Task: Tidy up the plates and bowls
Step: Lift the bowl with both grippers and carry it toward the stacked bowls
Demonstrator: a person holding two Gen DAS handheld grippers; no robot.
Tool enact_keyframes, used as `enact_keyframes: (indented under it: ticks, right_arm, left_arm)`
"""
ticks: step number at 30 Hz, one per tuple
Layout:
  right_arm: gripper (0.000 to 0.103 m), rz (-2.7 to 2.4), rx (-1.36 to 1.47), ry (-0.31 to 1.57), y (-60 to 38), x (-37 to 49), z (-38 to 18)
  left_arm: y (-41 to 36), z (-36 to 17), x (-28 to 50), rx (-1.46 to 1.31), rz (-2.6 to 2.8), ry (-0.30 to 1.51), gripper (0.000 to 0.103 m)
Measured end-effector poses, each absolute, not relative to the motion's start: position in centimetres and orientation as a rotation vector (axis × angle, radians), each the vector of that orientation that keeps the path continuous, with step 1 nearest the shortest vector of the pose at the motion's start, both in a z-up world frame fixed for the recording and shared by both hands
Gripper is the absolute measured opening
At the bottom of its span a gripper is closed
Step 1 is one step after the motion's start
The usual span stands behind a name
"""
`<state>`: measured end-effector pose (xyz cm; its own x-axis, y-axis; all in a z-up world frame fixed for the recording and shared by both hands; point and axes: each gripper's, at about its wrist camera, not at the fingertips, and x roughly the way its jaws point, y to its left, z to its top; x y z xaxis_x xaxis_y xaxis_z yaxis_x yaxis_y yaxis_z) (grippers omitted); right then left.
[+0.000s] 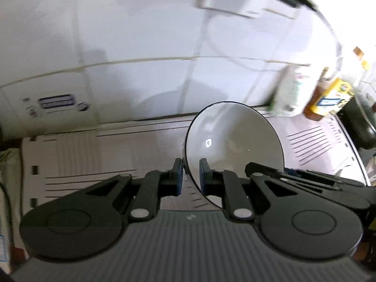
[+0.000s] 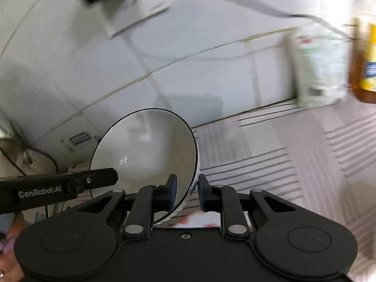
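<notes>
Currently 1 white bowl with a thin black rim (image 1: 235,145) hangs tilted above the pale striped mat (image 1: 94,159), gripped from both sides. Left gripper (image 1: 190,176): jaws clamped on the bowl's rim, wall pinched between the 2 blue pads, the bowl's open side spreading to the right of and beyond the jaws. Right gripper (image 2: 185,189): jaws also pinching the same bowl (image 2: 145,150) at its rim, the bowl opening to the left of and beyond them. From the right wrist view the other gripper's black finger reaches in from the left, at the bowl's near-left edge. Far beyond the jaws, at the foot of the white tiled wall (image 1: 141,35), stand a white-and-green carton (image 1: 289,91) and a yellow-labelled bottle (image 1: 329,98), both blurred.
</notes>
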<state>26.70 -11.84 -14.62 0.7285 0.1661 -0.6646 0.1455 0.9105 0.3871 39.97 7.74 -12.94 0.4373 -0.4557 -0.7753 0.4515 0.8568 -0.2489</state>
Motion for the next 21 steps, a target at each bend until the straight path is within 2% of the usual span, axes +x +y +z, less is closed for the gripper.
enact_keyframes:
  ticks: [14,21]
  right_arm:
    - [0.023,-0.072,0.411,0.616,-22.6,16.6,-9.2]
    - [0.023,-0.074,0.437,0.598,-26.9,12.4,-8.4]
  left_arm:
    - [-2.2,-7.6,31.5,0.019,-0.686,0.907,0.013]
    - [-6.5,-5.6,27.7,0.028,-0.712,0.958,0.013]
